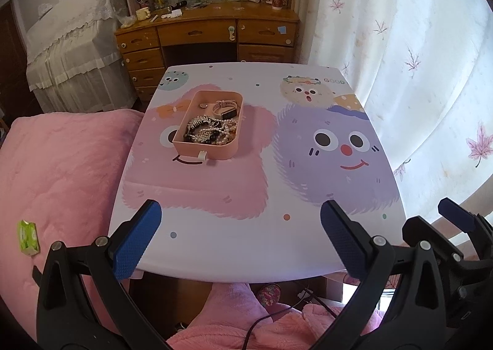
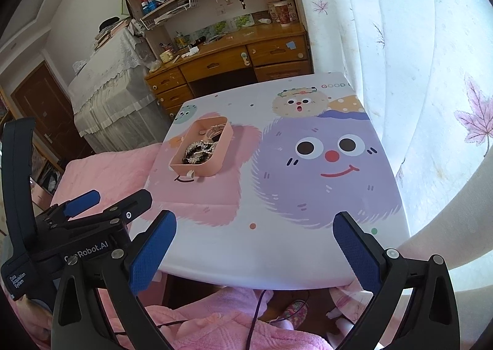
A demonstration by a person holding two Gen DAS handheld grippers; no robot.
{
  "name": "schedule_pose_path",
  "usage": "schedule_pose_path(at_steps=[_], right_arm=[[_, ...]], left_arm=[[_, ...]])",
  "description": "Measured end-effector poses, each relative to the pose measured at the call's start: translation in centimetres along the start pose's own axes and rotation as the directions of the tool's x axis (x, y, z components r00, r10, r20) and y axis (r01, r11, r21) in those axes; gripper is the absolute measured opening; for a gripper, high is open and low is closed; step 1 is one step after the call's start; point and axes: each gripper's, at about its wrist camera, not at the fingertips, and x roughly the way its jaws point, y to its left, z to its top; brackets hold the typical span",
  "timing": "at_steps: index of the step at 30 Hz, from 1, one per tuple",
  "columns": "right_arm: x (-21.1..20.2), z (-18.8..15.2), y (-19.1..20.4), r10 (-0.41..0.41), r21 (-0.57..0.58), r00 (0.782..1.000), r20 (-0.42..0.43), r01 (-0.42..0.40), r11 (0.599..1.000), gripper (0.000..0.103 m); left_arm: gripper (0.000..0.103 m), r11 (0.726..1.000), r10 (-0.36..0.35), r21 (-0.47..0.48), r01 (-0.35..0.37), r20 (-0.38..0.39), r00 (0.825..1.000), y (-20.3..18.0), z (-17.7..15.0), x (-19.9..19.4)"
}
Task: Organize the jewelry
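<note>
A big worktop [image 1: 246,242] with fuzzy monster faces holds a pink box [image 1: 209,125] on its far left side, full of tangled beads [image 1: 209,131] and a watch [image 1: 226,108], while both left tongs [image 1: 240,242] and right tongs [image 2: 254,253] hang wide open near the front edge, holding nothing.

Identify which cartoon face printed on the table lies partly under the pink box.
The pink fuzzy face: the pink box sits on it, while the purple face beside it is uncovered.

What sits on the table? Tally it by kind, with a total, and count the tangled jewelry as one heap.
Pink box: 1
Watch: 1
Jewelry heap: 1
Small round piece: 1
Total: 4. All the jewelry lies inside the box; individual strands cannot be counted.
</note>
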Motion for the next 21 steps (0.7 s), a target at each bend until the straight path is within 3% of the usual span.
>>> schedule_pose_path(at_steps=[21], right_arm=[[0.8,0.5,-1.5,-0.007,0.043,0.999,-0.037,0.009,0.999,0.103]], left_arm=[[0.102,1.0,-0.008,0.023,0.009,-0.022,1.0,-0.8,0.9,1.0]])
